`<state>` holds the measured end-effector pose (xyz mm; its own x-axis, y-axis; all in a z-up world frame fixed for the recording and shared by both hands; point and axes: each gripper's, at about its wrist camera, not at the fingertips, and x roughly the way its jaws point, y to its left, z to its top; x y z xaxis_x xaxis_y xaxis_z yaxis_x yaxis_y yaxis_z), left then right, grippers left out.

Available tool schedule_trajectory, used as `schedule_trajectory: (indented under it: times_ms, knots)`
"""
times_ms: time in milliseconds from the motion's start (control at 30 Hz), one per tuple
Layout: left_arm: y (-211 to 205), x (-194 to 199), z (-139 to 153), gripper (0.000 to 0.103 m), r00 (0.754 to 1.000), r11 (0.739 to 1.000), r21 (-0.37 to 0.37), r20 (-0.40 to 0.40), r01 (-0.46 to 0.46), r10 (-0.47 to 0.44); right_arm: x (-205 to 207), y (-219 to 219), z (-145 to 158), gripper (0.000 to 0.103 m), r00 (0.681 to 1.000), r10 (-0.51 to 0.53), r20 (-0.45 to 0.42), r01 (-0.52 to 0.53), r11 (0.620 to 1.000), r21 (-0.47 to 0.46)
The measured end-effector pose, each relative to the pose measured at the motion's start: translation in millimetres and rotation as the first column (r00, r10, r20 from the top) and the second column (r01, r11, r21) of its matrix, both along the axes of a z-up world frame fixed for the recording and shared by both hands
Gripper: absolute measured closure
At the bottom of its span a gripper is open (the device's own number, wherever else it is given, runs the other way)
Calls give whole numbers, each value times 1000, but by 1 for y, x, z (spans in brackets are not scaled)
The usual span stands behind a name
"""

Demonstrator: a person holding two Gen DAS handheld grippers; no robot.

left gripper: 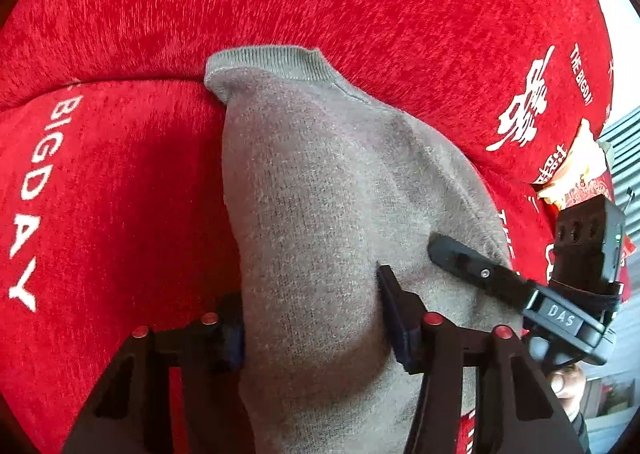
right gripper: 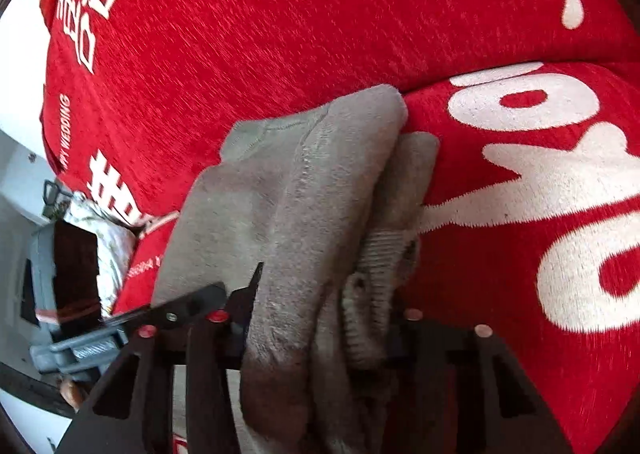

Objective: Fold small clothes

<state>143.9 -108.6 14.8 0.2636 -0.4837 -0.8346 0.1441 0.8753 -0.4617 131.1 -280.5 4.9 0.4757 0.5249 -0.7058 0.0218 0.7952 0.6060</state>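
1. The red cover (left gripper: pixel 120 194) is fuzzy and soft, with white letters and signs woven in. It lies over a plump seat and a back cushion.
2. The gray garment (left gripper: pixel 320 194) is a thick, soft knit. It has a ribbed band at its top end, and it lies on the seat, right against the crease where the seat meets the back.
3. The left gripper (left gripper: pixel 312 334) is black and hard, with small red dots on its arms. Its 2 fingers sit on either side of the gray cloth and squeeze a fat fold of it.
4. In the left wrist view, the right gripper (left gripper: pixel 448 250) lays 1 black finger on the garment's right edge.
5. In the right wrist view, the right gripper (right gripper: pixel 320 330) pinches a bunch of gray folds, and a ribbed cuff (right gripper: pixel 376 294) pokes out.
6. The garment is bunched into long, puffy folds.
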Motion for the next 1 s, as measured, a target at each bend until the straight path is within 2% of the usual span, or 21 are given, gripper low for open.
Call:
schedule_trajectory:
  times_ms: [100, 367, 1000]
  knots:
    - [0, -6, 7, 54, 1000, 1000, -3, 5, -17, 17, -11, 0, 7, 59, 1000, -20, 9, 20, 1000, -7]
    - [17, -35, 21, 55, 1000, 1000, 27, 27, -8, 7, -31, 15, 22, 60, 1000, -24, 18, 24, 1000, -13]
    - [47, -109, 25, 55, 999, 999, 36, 53, -11, 9, -100, 48, 34, 60, 1000, 9, 30, -7, 998, -62]
